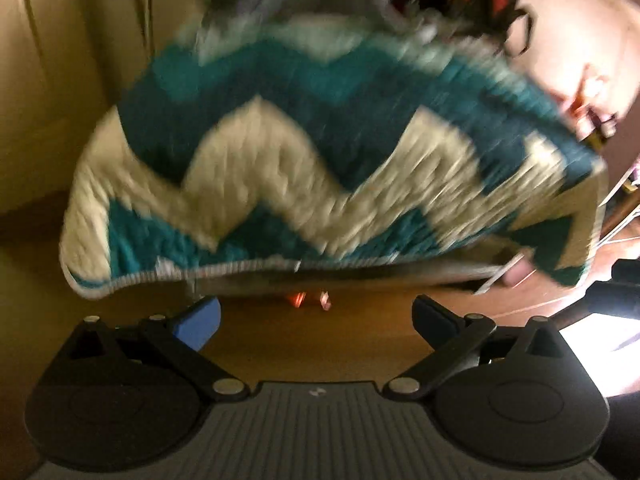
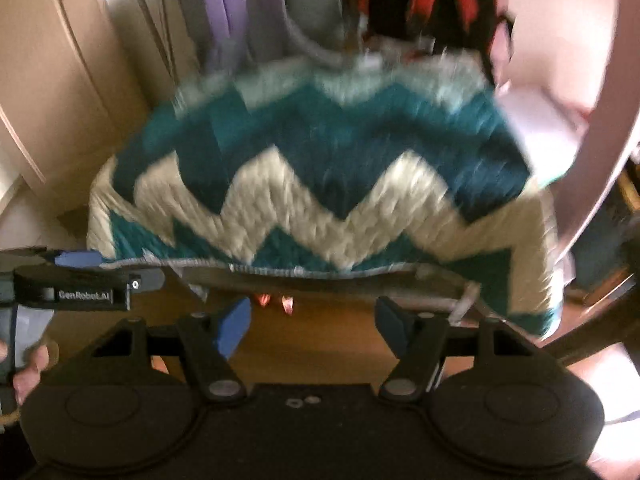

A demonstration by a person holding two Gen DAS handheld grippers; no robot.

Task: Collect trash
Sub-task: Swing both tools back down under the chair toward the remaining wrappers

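two hand-held grippers face a teal-and-cream zigzag quilted bedspread (image 1: 320,168) above a warm brown wooden floor (image 1: 316,344)

the left gripper (image 1: 316,320) stands with its blue-padded fingers spread wide, nothing between them; the right gripper (image 2: 312,322) is likewise parted and holds nothing; in the right wrist view the left gripper sits at the left edge, beside the bedspread's hem; two small crumpled pink-orange scraps (image 2: 276,302) lie on the floor just under the bed's edge, ahead of both grippers and touched by neither; hanging purple, grey and red clothes (image 2: 280,8) show behind the bed; both views are blurred.
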